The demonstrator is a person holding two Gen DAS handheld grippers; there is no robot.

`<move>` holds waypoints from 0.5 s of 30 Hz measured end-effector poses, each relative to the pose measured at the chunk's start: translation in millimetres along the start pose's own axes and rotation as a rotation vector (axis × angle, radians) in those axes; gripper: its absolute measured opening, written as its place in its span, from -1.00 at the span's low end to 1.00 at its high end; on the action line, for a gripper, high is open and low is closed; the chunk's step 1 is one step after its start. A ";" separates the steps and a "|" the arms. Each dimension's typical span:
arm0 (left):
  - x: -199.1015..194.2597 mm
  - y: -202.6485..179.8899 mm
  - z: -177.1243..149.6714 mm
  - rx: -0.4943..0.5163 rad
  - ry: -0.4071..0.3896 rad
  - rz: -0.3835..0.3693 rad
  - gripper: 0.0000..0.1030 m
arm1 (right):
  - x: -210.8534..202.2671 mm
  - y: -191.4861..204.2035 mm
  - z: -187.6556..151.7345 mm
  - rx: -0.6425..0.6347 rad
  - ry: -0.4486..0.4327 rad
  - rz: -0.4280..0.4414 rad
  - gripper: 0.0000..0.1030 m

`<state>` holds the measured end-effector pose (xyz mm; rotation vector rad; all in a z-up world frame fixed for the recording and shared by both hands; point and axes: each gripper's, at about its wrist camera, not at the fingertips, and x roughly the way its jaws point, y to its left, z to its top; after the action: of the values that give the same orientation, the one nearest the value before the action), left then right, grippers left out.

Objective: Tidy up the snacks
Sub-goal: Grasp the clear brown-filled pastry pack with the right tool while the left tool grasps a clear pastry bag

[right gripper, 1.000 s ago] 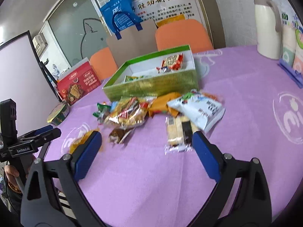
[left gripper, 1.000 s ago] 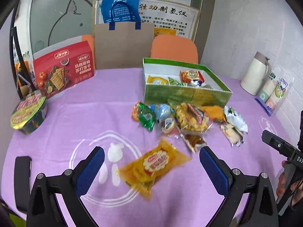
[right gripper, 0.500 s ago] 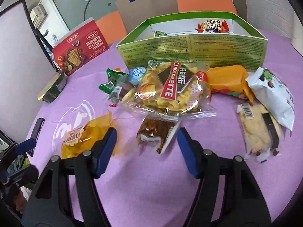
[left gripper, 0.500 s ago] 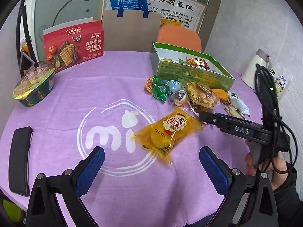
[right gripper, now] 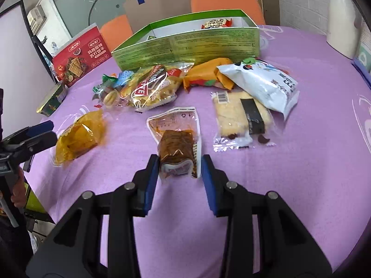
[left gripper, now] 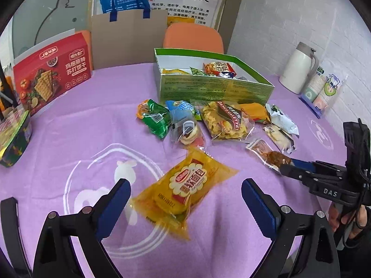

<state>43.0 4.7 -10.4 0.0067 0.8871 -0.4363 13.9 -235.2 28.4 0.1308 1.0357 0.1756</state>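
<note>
The right hand-held gripper (right gripper: 178, 170) straddled the brown snack pouch (right gripper: 176, 144) at its near end, jaws narrowed but apparently not yet clamped, probably to lift it toward the green box (right gripper: 185, 44). The left hand-held gripper (left gripper: 185, 197) hung wide open over the yellow bread packet (left gripper: 183, 188), holding nothing.

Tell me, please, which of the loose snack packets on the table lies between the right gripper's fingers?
The small clear packet with a dark brown snack: its near end sits between the right gripper fingers, while the other packets lie farther off.
</note>
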 end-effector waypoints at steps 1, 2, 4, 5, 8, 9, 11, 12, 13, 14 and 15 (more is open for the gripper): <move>5.9 -0.6 2.9 0.005 0.010 0.009 0.87 | -3.0 -2.2 -1.8 0.008 -0.003 0.012 -0.22; 12.2 0.0 4.8 0.001 0.030 0.013 0.78 | -5.6 -2.5 -2.5 0.011 -0.009 0.024 -0.22; 20.9 2.5 4.3 -0.026 0.066 -0.017 0.64 | -9.4 -1.3 -2.6 -0.001 -0.022 0.017 -0.15; 23.8 3.5 2.8 -0.044 0.078 -0.029 0.62 | -10.4 -0.5 -2.7 -0.009 -0.027 0.011 -0.13; 27.8 2.3 -3.1 -0.078 0.097 -0.051 0.62 | -7.5 0.7 -2.8 -0.015 -0.022 0.021 -0.12; 27.8 0.0 -4.9 -0.084 0.100 -0.077 0.62 | -6.5 1.0 -3.5 -0.016 -0.019 0.027 -0.12; 24.2 -9.1 -8.1 -0.071 0.104 -0.155 0.62 | -4.2 2.0 -4.5 -0.019 -0.012 0.035 -0.12; 21.5 -13.1 -8.1 -0.054 0.098 -0.150 0.62 | -3.5 2.0 -4.6 -0.021 -0.012 0.037 -0.12; 17.9 -15.9 -7.2 -0.038 0.088 -0.116 0.62 | -2.6 2.1 -4.2 -0.020 -0.012 0.038 -0.12; 14.5 -15.8 -4.5 -0.034 0.078 -0.086 0.62 | -1.8 1.7 -3.4 -0.017 -0.012 0.037 -0.12; 11.1 -13.7 -1.1 -0.042 0.065 -0.074 0.62 | -0.9 1.8 -2.7 -0.017 -0.013 0.039 -0.12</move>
<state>43.2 -11.7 -17.1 -0.0511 0.9622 -0.4886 10.9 -233.5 28.1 0.1370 1.0187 0.2185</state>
